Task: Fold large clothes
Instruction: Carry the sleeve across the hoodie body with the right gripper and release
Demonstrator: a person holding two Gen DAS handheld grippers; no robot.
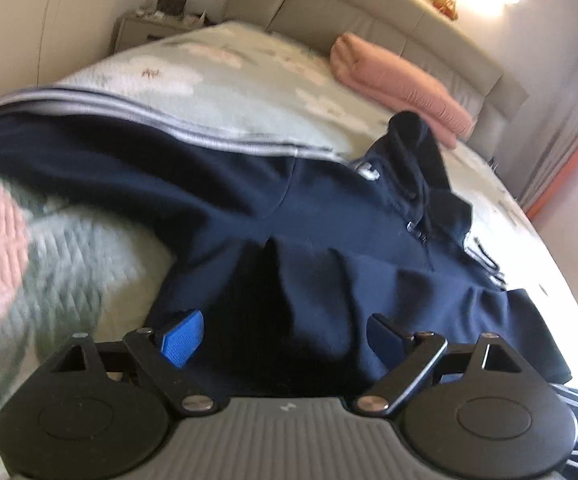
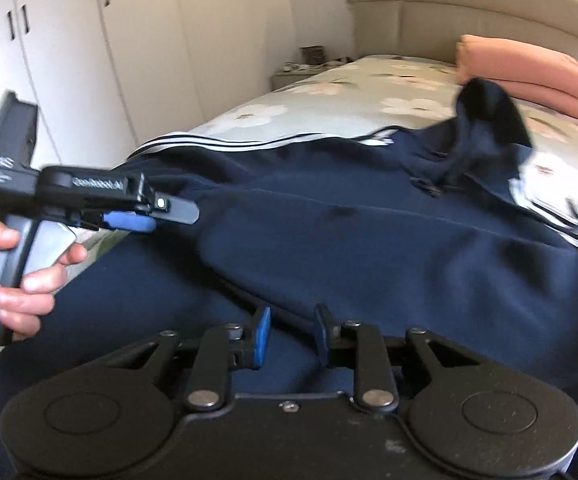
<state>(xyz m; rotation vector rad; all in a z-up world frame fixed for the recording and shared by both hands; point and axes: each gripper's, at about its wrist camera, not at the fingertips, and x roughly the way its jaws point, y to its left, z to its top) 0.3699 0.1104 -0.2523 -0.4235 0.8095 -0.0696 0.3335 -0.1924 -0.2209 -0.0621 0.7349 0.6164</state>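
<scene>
Bed [image 1: 249,92] fills most of both views: pale green floral cover, padded beige headboard [image 1: 369,12] behind. White wardrobe doors [image 2: 129,40] run along the far side in the right wrist view, with a small nightstand [image 2: 293,74] beside the headboard.

Navy jacket [image 2: 369,240] lies spread across the bed, loosely rumpled, white stripes along the sleeve edge. Its hood or collar end [image 1: 417,148] stands bunched up toward the folded pink blanket [image 1: 401,84], which rests by the headboard. Zipper pull visible near the collar. The near hem of the jacket hangs close under both cameras.

Left gripper [image 1: 285,336]: blue-padded fingers [image 1: 183,338] spread wide apart. A raised fold of navy cloth sits between them, but the pads are not pressing on it; released. In the right wrist view this same tool appears side-on, held by a hand [image 2: 17,280] wrapped around its grip, its tip over the jacket's left edge.

Right gripper [image 2: 291,334]: fingers [image 2: 263,336] drawn in to a narrow gap, navy fabric in the gap and beneath. Whether the pads actually pinch the cloth, cannot tell; the view is blurred there.
</scene>
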